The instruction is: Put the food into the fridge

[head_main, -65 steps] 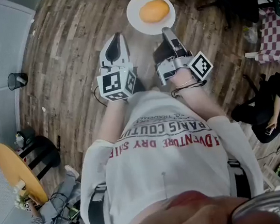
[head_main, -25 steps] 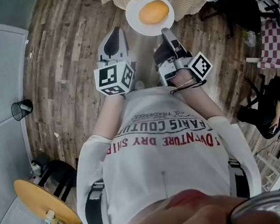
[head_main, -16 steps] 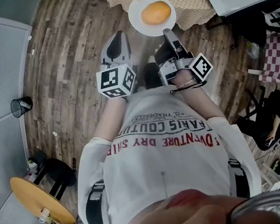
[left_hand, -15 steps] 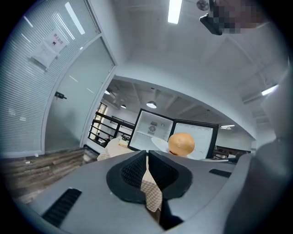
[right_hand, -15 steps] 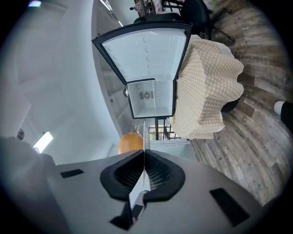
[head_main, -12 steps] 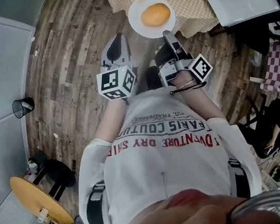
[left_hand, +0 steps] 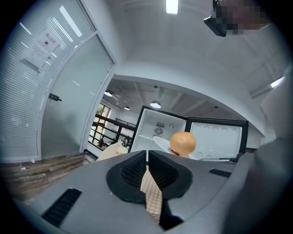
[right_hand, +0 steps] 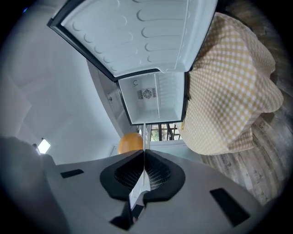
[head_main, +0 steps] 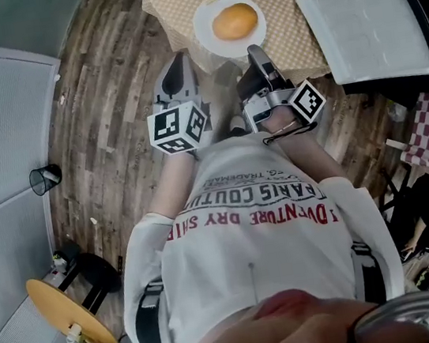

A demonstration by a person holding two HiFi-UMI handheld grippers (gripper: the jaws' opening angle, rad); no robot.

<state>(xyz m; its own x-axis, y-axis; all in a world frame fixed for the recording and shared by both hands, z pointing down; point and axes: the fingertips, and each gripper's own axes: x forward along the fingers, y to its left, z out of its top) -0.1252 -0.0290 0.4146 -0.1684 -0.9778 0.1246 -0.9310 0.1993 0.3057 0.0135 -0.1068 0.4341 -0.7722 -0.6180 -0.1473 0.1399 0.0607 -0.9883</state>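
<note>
The checked tablecloth [head_main: 288,20] had slid in under my plate [head_main: 203,24] since a second back, with the open fridge [right_hand: 153,98] dead ahead. The orange [head_main: 234,21] sat on the plate. My right claw [head_main: 256,48] was clamped on its rim, and my left claw [head_main: 175,59] was pinched shut on nothing.

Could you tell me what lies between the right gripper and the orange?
Head view: only bare white plate; the right gripper pinches its rim, the orange sits centrally.

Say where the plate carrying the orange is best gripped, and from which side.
Probably the plate by its thin rim, edge-on from the person's side, where the right gripper pinches it: it lies flat and level, with the orange mid-plate.
</note>
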